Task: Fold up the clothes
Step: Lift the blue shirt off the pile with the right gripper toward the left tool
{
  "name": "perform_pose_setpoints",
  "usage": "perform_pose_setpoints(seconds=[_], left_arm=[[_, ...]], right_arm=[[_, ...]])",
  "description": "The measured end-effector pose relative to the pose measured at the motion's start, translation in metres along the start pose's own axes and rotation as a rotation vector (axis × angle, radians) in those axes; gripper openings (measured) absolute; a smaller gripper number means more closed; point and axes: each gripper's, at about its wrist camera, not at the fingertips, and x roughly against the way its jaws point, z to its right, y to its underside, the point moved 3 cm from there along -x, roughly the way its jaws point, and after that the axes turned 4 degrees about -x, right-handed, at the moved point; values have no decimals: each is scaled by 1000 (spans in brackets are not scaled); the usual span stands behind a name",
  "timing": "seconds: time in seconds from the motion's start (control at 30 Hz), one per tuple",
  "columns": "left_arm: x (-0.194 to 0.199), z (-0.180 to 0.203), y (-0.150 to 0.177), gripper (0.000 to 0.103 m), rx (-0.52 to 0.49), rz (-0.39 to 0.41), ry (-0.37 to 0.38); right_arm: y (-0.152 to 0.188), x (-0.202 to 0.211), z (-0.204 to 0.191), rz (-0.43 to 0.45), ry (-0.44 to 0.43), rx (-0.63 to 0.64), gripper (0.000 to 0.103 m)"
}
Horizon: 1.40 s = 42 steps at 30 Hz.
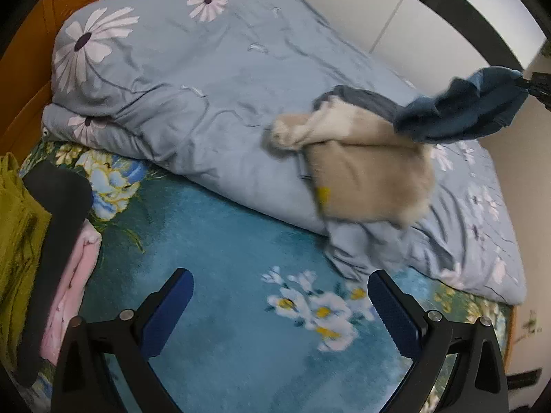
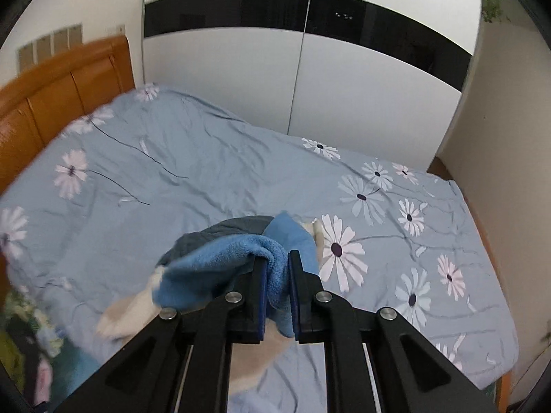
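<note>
A blue fleece garment (image 2: 220, 268) is pinched between the blue pads of my right gripper (image 2: 276, 258), which is shut on it above the bed. In the left wrist view the same blue garment (image 1: 461, 110) hangs in the air at the right, held by the right gripper's tip (image 1: 535, 84). Under it a beige garment (image 1: 361, 168) and a grey one (image 1: 365, 98) lie rumpled on the quilt, blurred. My left gripper (image 1: 279, 290) stands open low over the teal flowered sheet (image 1: 224, 247), with nothing between its fingers.
A pale blue daisy-print quilt (image 1: 193, 79) is heaped across the bed. Olive (image 1: 17, 234), black (image 1: 58, 227) and pink (image 1: 72, 282) clothes are stacked at the left edge. An orange wooden headboard (image 2: 51, 93) and a white wardrobe with a black band (image 2: 310, 79) stand behind.
</note>
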Motion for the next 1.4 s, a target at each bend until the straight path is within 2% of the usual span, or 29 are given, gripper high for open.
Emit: perform_pose_setpoints(seconds=[0.1,0.23,0.43,0.5,0.57,0.63,0.7,0.83,0.93,1.0,1.03,1.2,1.23,1.27,1.4], left_arm=[[25,16,8,103,-34,22,24],[53,48,25,102,-106,26,94],[89,104,67,102,-278,42,212],[98,114,77,101,-325,64,224],[103,114,81,94,-341,74,245],[107,103,78,89,-291,75,285],[110,90,71,89,-242,85,310],[111,64,44,89,-191,116,303],[106,65,33,89,-231,106,302],[100,74,30,84,-274,94,303],[95,79,29,78,-287,84,306],[75,88,36,37,-231,17,375],[75,89,36,20,-228,18,368],[74,90,37,8,-226,20,360],[72,94,40,3,-216,25,332]], right_arm=[[17,49,-7,3,-49,3,11],[42,109,-19,5,-105,19,11],[80,190,-34,7,-190,30,11],[92,209,-39,8,-222,27,11],[104,228,-44,13,-250,29,11],[113,244,-48,15,-276,35,11],[122,262,-54,18,-299,47,11],[136,294,-58,38,-326,62,11],[140,312,-57,46,-344,52,11],[142,321,-55,56,-337,57,11],[143,324,-54,54,-329,58,11],[153,327,-41,26,-279,42,11],[156,325,-37,15,-266,33,11],[160,323,-33,4,-253,23,11],[180,312,-9,-56,-200,-26,11]])
